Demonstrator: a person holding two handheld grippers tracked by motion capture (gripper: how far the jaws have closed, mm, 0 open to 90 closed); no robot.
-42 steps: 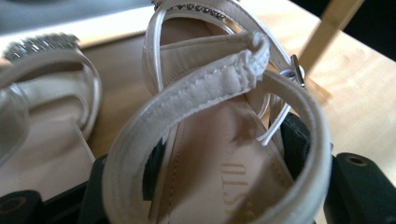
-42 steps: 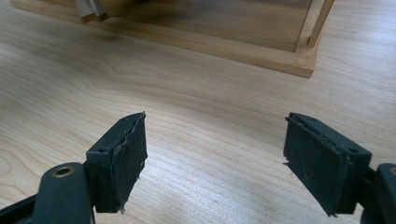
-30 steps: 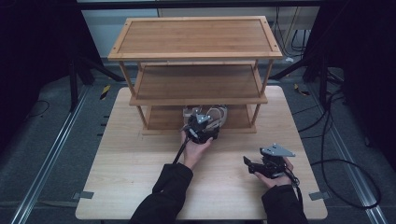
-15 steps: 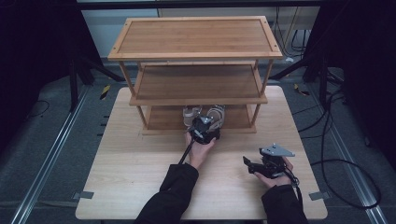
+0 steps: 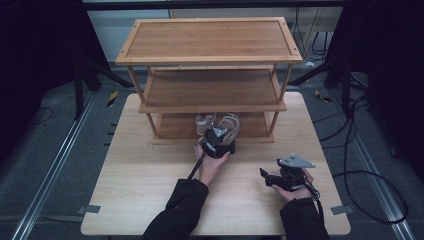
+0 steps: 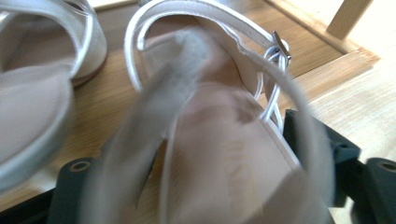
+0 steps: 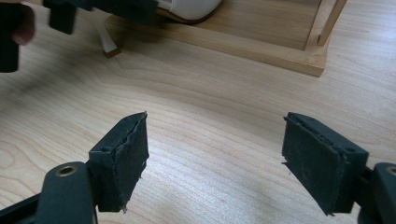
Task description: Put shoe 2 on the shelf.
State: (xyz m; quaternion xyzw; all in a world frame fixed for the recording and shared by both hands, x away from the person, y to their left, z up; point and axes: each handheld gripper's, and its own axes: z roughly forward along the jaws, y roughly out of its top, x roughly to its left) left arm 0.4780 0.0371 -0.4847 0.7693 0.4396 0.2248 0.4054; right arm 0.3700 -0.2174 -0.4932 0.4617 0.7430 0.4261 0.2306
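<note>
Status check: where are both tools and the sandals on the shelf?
Left tool at the bottom shelf, jaws just opened around the right sandal. Right tool open, idle. Second sandal alongside.

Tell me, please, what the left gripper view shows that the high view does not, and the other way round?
The left gripper view adds the buckle and insole of the near sandal, which lies between the jaws of the left tongs; those jaws have just been opening. The high view adds the whole three-tier rack, the table, the open right tongs and the dark sleeves. Both share the near sandal and a second sandal on the rack's bottom shelf.
</note>
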